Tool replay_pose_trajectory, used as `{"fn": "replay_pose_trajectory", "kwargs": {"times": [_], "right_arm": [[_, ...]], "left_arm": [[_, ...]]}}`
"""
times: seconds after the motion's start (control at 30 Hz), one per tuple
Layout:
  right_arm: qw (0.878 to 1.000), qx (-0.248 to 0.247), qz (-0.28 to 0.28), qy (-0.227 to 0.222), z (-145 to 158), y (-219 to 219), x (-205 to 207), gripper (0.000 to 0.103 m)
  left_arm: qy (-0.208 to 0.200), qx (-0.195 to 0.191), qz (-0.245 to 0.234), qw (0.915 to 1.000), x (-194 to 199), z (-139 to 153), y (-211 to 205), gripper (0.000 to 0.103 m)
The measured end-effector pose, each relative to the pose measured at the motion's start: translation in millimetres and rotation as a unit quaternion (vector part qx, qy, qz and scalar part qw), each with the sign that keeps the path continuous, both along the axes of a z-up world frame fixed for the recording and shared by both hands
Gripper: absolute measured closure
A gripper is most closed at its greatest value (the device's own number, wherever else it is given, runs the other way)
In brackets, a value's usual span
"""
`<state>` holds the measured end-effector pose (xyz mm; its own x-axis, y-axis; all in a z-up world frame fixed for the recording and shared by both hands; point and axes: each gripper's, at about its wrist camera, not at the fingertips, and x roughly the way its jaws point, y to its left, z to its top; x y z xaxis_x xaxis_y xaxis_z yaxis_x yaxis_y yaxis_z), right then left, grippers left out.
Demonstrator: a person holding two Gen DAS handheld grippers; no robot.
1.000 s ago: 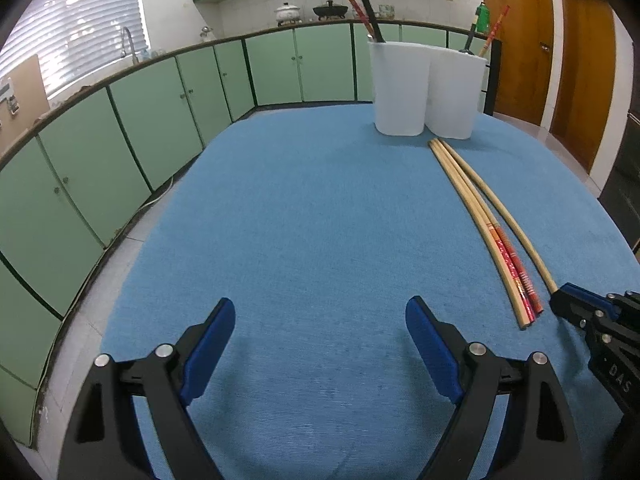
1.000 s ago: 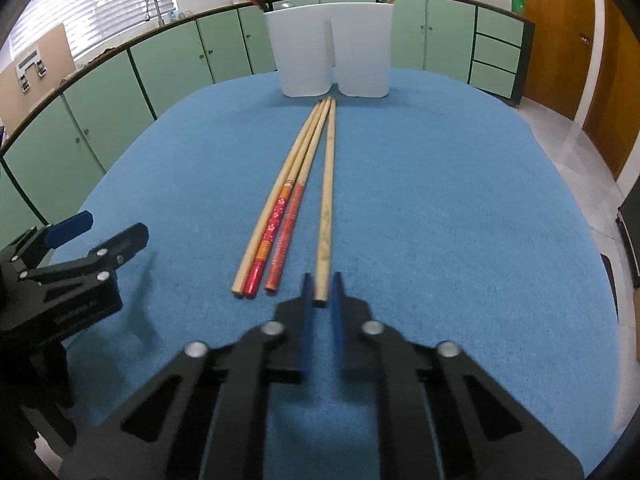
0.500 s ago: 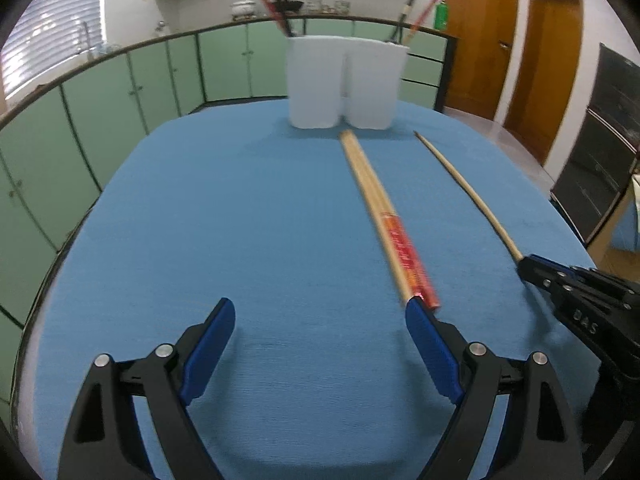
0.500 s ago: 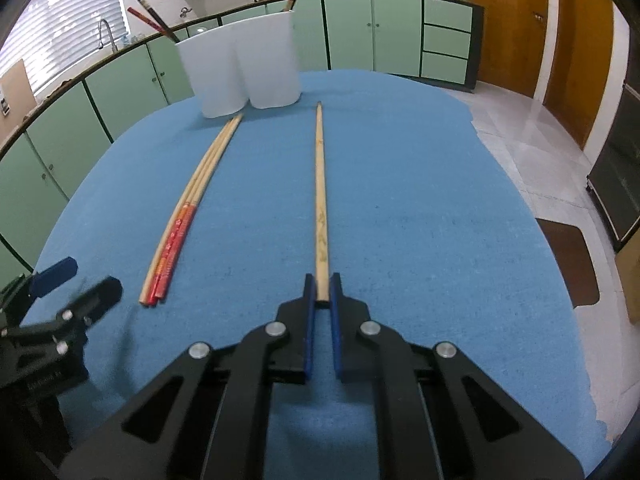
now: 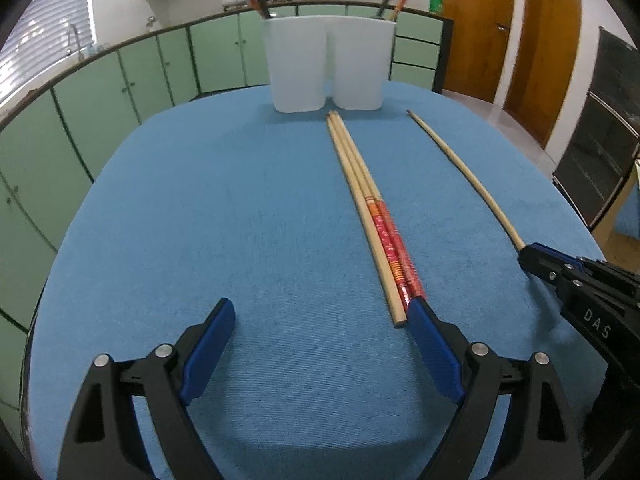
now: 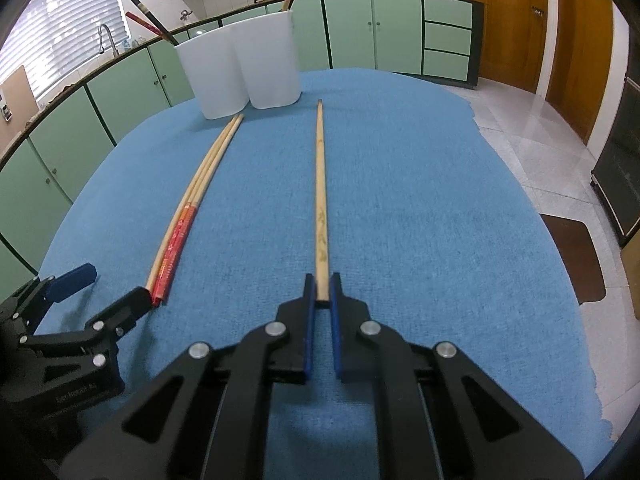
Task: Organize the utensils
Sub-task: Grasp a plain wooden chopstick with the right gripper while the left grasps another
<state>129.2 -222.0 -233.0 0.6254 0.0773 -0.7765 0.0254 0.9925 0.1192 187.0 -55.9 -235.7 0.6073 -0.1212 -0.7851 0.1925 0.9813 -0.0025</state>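
On the blue tablecloth (image 5: 240, 220) | right gripper (image 6: 320, 288) pinching near end of plain chopstick (image 6: 320, 184), grasped tip hidden between pads | left gripper (image 5: 320, 320) spread wide, right pad beside bundled chopsticks (image 5: 372, 216), contact unclear | white holders (image 5: 326, 66) at far edge, contents cut off by frame top

Green cabinets (image 5: 120, 84), wooden doors (image 5: 548, 40), blinds (image 6: 68, 28), tiled floor (image 6: 532, 128).
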Motion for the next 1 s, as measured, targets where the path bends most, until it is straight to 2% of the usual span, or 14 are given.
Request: {"fn": "replay_pose_trajectory", "kwargs": {"times": [0.2,0.43,0.6,0.8,0.93,0.97,1.0], "right_arm": [[1.0,0.002,0.001,0.0,0.3,-1.2,0.0,0.097],[1.0,0.007,0.012,-0.001,0.7,-0.4,-0.7,0.093],[1.0,0.011,0.015,0.0,0.7,-0.2,-0.6,0.091],[1.0,0.006,0.018,0.001,0.2,2.7,-0.1,0.089],[1.0,0.004,0.019,0.002,-0.3,3.1,0.5,0.089],[1.0,0.005,0.019,0.001,-0.2,2.9,0.7,0.089],[1.0,0.007,0.018,0.001,-0.3,2.5,0.6,0.089]], "left_arm": [[-0.002,0.001,0.033,0.9994,-1.3,1.3,19.5,0.016],[-0.008,0.0,0.023,0.9997,-4.7,3.4,18.7,0.018],[-0.001,-0.008,0.008,0.9999,-2.9,1.7,13.4,0.031],[-0.003,-0.014,-0.005,0.9999,-4.0,2.2,5.5,0.063],[-0.003,-0.023,-0.007,0.9997,-4.6,2.7,3.7,0.091],[-0.003,-0.028,-0.011,0.9995,-5.2,2.9,2.3,0.096],[-0.004,-0.026,-0.011,0.9996,-6.0,3.1,1.0,0.096]]}}
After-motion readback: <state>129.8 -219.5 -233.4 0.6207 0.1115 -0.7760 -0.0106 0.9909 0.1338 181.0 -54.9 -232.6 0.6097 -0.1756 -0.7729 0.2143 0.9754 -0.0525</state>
